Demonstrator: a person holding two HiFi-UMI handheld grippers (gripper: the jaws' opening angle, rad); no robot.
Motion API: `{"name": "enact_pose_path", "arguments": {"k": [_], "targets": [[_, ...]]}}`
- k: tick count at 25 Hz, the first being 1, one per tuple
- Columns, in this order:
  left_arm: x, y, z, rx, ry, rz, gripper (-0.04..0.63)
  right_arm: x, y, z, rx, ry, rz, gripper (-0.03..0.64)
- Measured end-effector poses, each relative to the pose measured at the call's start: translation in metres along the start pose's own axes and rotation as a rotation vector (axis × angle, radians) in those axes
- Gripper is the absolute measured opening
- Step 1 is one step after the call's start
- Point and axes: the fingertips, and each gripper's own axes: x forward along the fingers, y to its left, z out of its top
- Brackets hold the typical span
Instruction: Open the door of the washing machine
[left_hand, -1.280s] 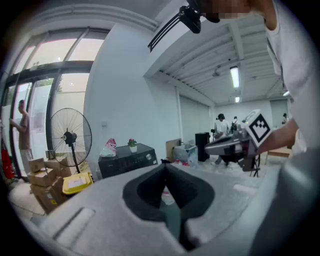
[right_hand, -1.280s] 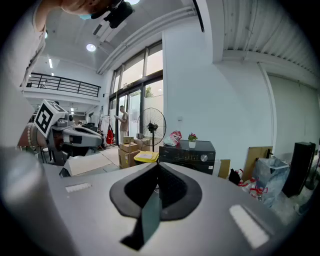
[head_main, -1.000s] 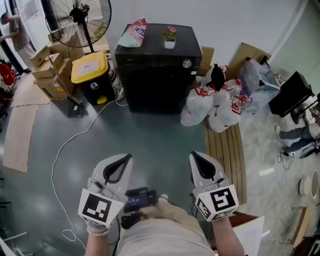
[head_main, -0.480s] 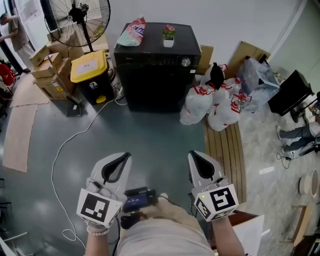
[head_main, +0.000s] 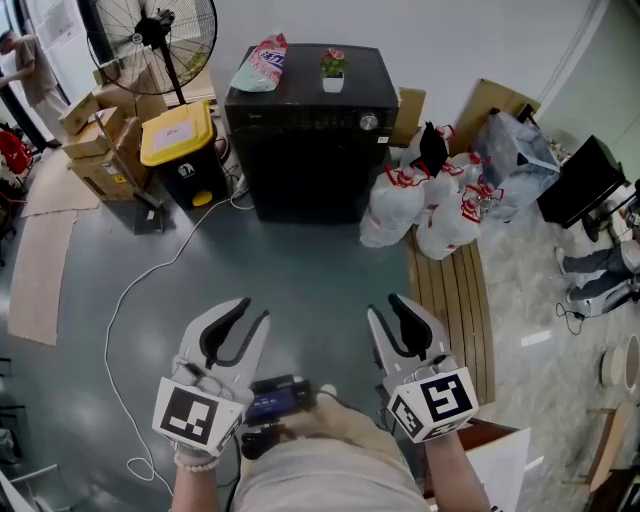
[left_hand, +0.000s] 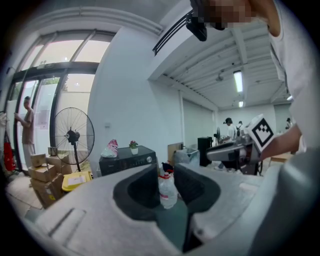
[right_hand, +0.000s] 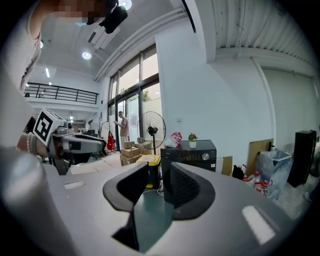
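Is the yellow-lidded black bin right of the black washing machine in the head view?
No, the yellow-lidded black bin stands left of the black washing machine.

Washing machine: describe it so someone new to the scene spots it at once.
Against the white back wall, between the yellow-lidded bin and the white plastic bags, stands the washing machine. It is the black cabinet with a small potted plant on top.

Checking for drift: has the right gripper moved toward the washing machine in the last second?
No. The right gripper stays at the same place beside the wooden pallet; only its jaws are opening, nothing between them.
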Motion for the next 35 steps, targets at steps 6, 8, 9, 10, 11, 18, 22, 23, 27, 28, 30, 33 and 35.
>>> {"name": "enact_pose_path", "arguments": {"k": [6,8,9,10,11,18,22,23,27,28,30,33,35], "targets": [[0.000,-0.007,0.003,0.001,-0.003,0.020,0.100,-0.006,-0.009,-0.002,0.007,-0.002,0.005,0.121],[0.000,-0.009,0.004,0.001,-0.005,0.030,0.100,-0.008,-0.012,-0.004,0.007,-0.003,0.012,0.121],[0.000,-0.011,0.003,0.000,-0.004,0.035,0.100,-0.009,-0.013,-0.005,0.006,-0.003,0.015,0.121],[0.000,-0.012,0.003,-0.001,-0.003,0.038,0.100,-0.010,-0.014,-0.005,0.005,-0.004,0.017,0.121],[0.000,-0.014,0.003,-0.001,-0.002,0.041,0.100,-0.012,-0.015,-0.005,0.004,-0.004,0.019,0.121],[-0.001,-0.028,0.004,0.008,-0.016,0.058,0.100,-0.026,-0.021,-0.008,-0.012,-0.012,0.028,0.121],[-0.001,-0.033,0.005,0.014,-0.025,0.067,0.100,-0.030,-0.024,-0.009,-0.015,-0.023,0.030,0.121],[-0.001,-0.034,0.006,0.017,-0.026,0.069,0.100,-0.031,-0.025,-0.009,-0.016,-0.026,0.031,0.121],[-0.001,-0.036,0.007,0.025,-0.035,0.080,0.100,-0.031,-0.026,-0.009,-0.021,-0.039,0.039,0.121],[-0.001,-0.037,0.007,0.027,-0.036,0.081,0.100,-0.031,-0.026,-0.009,-0.023,-0.040,0.042,0.121],[-0.002,-0.038,0.007,0.028,-0.037,0.085,0.100,-0.032,-0.026,-0.009,-0.029,-0.040,0.045,0.121],[-0.001,-0.039,0.008,0.027,-0.038,0.090,0.100,-0.031,-0.028,-0.010,-0.040,-0.031,0.047,0.121],[-0.002,-0.040,0.006,0.025,-0.038,0.092,0.100,-0.031,-0.027,-0.012,-0.040,-0.029,0.050,0.121]]}}
